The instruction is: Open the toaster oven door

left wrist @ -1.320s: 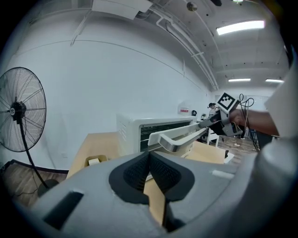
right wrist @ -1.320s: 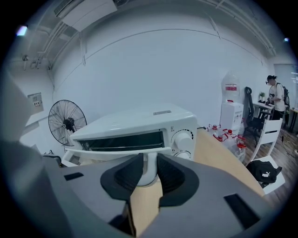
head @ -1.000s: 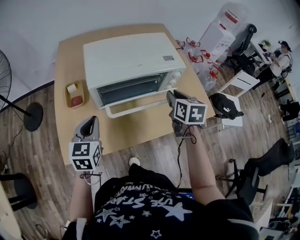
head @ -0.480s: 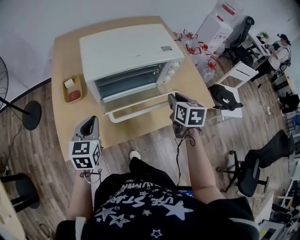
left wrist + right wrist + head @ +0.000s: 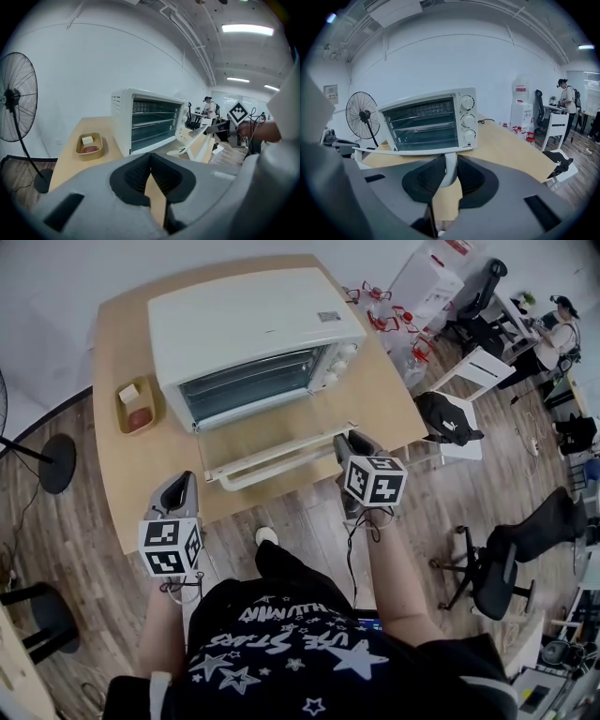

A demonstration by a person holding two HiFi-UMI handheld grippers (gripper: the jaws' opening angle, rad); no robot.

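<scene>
A white toaster oven (image 5: 248, 324) stands on the wooden table (image 5: 394, 390), its glass door (image 5: 267, 439) swung down almost flat and its racks showing. My right gripper (image 5: 345, 444) is shut on the right end of the door's white handle bar (image 5: 281, 465); its jaws have just been closing a little on it. In the right gripper view, the handle's post (image 5: 450, 169) sits pinched between the black pads. My left gripper (image 5: 178, 488) hovers at the table's front left edge, shut and holding nothing. In the left gripper view, its pads (image 5: 140, 176) meet, with the oven (image 5: 150, 122) ahead.
A small tan tray (image 5: 138, 409) with a white piece and a red piece sits left of the oven. A standing fan (image 5: 16, 98) is beyond the table's left end. Office chairs (image 5: 511, 549), a white chair with a black bag (image 5: 450, 423) and bottles stand to the right.
The door has swung further down and outward, with the right gripper moving toward me and lower along with the handle. The left gripper has sunk slightly.
</scene>
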